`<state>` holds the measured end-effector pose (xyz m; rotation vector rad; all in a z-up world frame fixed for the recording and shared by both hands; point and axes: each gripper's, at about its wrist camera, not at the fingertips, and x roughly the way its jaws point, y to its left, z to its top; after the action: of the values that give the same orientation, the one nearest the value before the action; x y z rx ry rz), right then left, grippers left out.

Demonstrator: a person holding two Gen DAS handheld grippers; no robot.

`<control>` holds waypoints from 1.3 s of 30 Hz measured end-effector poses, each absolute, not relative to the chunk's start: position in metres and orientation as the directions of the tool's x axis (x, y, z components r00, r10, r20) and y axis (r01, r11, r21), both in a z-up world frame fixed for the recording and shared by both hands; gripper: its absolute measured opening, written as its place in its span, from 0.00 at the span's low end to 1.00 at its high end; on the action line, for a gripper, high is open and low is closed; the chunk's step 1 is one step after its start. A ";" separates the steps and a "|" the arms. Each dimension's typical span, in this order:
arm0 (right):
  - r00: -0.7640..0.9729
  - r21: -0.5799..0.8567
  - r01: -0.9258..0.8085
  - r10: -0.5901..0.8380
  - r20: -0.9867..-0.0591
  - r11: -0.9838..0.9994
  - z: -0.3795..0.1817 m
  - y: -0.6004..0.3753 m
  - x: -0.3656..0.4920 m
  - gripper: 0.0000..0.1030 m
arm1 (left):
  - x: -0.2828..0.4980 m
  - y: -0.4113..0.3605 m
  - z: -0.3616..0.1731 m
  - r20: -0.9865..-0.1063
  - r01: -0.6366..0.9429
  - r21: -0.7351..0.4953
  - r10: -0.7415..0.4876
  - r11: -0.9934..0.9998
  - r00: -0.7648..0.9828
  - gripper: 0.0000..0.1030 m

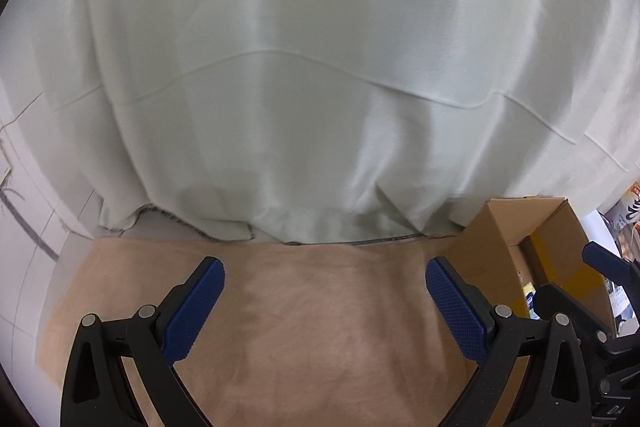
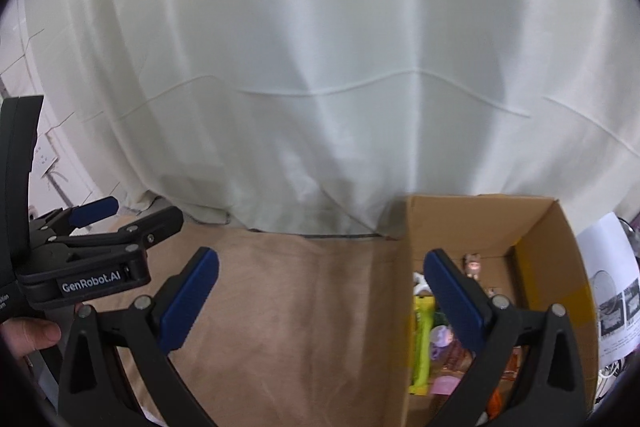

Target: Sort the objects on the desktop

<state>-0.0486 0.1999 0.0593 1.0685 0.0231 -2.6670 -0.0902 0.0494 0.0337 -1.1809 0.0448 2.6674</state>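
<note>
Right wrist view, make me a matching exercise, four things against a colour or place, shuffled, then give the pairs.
Things:
1. cardboard box
2. curtain
3. tablecloth
4. left claw

Descriptions:
A. white, hanging behind the table
B. tan, spread under both claws
C. at the left edge, black with blue pads
D. brown, open, on the right with small items inside

Pairs: 1-D, 2-A, 3-B, 4-C
</note>
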 end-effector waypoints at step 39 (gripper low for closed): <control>-0.682 0.037 0.062 -0.069 -0.729 -0.997 0.040 0.249 0.014 1.00 | -0.012 0.074 0.007 -0.751 -0.405 -0.126 0.354 -0.906 -0.557 0.98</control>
<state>0.0135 0.2495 0.0402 1.2211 -0.0147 -2.8169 -0.0120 0.0740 0.0075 -1.1609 0.0844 2.4450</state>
